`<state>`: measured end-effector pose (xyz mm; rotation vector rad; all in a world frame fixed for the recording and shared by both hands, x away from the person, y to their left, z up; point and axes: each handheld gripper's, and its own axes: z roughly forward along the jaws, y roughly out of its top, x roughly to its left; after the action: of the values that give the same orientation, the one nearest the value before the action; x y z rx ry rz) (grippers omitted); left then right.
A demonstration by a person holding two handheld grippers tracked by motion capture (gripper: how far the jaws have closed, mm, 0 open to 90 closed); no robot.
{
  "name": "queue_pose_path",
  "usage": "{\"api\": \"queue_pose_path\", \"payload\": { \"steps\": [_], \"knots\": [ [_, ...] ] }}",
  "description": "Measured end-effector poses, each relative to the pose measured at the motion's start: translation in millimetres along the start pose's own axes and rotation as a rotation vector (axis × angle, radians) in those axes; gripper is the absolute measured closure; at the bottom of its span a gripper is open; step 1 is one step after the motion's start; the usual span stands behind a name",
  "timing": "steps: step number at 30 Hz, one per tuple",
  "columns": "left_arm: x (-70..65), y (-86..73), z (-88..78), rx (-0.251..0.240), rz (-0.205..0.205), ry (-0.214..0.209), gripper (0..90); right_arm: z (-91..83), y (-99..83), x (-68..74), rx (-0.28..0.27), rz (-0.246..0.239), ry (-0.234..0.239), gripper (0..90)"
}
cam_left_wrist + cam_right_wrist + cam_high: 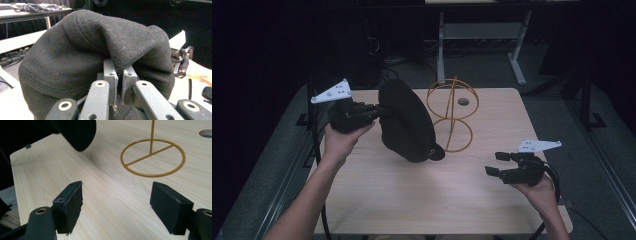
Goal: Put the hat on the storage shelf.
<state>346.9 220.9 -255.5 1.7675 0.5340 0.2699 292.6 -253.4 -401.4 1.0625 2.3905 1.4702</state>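
Observation:
A black wool hat (406,124) hangs above the middle of the table, and my left gripper (382,110) is shut on a fold of its fabric. In the left gripper view the hat (87,47) bulges over the pinched jaws of the left gripper (120,77). A gold wire stand (453,114) with a ring base and a wire globe on top stands upright just right of the hat. My right gripper (498,163) hovers low at the table's right side, open, nothing between its pads (71,205). The stand's ring base (153,157) lies ahead of it.
The light wooden table (422,195) has a round cable hole (463,101) behind the stand. Its front half is bare wood. A desk frame (482,35) stands on the dark floor beyond the far edge.

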Motion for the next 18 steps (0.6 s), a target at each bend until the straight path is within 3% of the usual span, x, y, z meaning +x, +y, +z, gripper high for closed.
{"api": "queue_pose_path", "payload": {
  "steps": [10, 18],
  "knots": [
    [7.3, 23.6, 13.2, 0.018, 0.022, 0.004, 85.7, -3.8, -5.2, -9.0, -0.003, 0.011, -0.019, 25.8],
    [10.7, 41.2, 28.2, 0.03, 0.042, -0.001, 85.7, -8.4, -10.8, -18.7, -0.008, 0.025, -0.068, 25.8]
  ]
}}
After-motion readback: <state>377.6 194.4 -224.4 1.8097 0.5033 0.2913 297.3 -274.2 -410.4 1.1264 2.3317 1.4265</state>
